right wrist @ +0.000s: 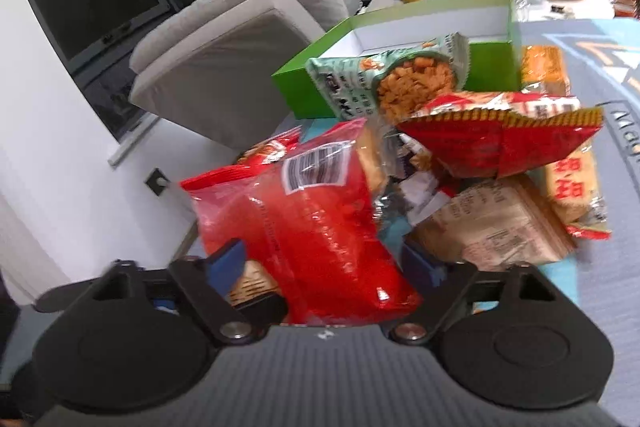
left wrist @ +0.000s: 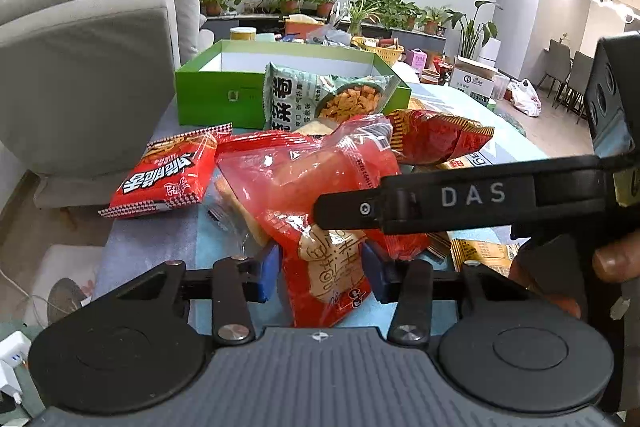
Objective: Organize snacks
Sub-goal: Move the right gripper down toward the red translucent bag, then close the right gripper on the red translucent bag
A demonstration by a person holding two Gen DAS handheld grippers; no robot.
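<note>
Judging from how things lie, the sorting has barely begun: the green box (left wrist: 224, 95) beyond both sets of fingers shows a bare white floor inside, and every packet in view lies outside it on the blue mat (left wrist: 160, 247).

The left gripper (left wrist: 320, 269) has its blue pads drawn in narrow against the near end of a clear red bag (left wrist: 304, 195), one pad at each side of it, so it appears to be pinching that bag. The right gripper (right wrist: 324, 267) straddles what seems to be the same red bag (right wrist: 316, 227) from the other side; its fingers stand moderately apart, and I cannot tell whether the pads actually press on it, since the bag covers most of them.

Ahead of the left fingertips, a green rice-cracker packet (left wrist: 320, 99) leans against the front wall of the box. To the left of those fingers lies a red checkered packet (left wrist: 164, 175). To the right, a crumpled red-and-yellow packet (left wrist: 436, 135) sits on top of the heap, with a tan wrapped pack (right wrist: 496, 223) just past the right gripper's right finger.

What is left is nearly everything: the held bag and all the loose packets must go in.
</note>
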